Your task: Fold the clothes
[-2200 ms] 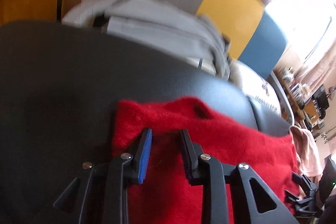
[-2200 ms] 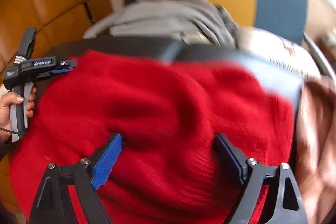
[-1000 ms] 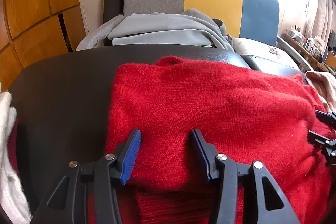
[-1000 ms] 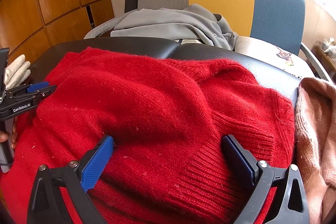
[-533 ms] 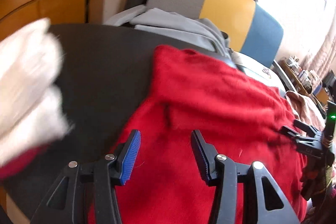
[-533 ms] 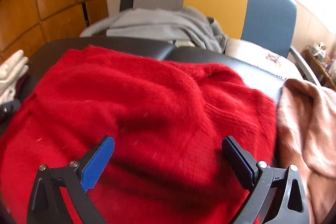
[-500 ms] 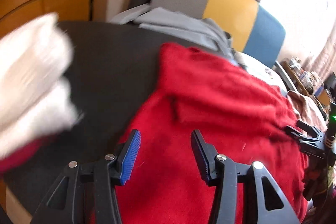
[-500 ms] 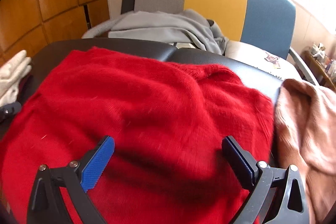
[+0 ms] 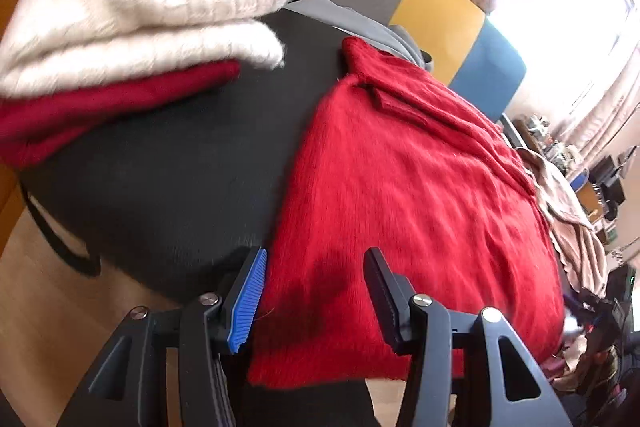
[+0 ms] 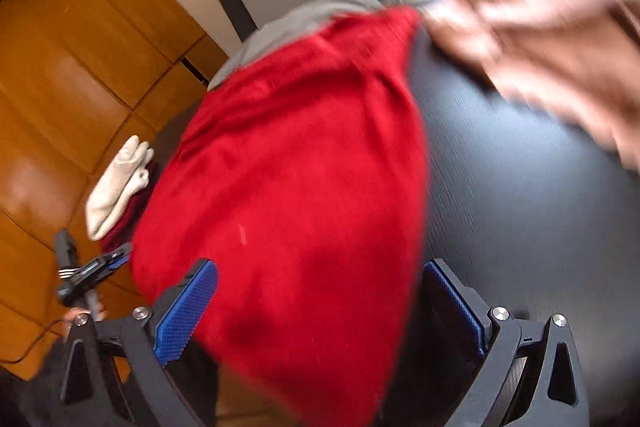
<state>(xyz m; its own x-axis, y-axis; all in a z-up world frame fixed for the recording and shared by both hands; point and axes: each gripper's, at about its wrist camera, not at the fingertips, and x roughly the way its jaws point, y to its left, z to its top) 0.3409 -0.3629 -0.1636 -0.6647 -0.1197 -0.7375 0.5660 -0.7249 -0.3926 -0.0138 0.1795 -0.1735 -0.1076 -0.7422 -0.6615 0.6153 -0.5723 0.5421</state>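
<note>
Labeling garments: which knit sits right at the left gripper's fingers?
The bright red sweater, spread on the black surface between the open left gripper fingers. The cream sweater and dark red one sit stacked farther away.

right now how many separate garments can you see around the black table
5: red sweater spread on the table; cream knit stacked on a dark red one at its left; pink one at right; grey one behind. More may be hidden.
</note>
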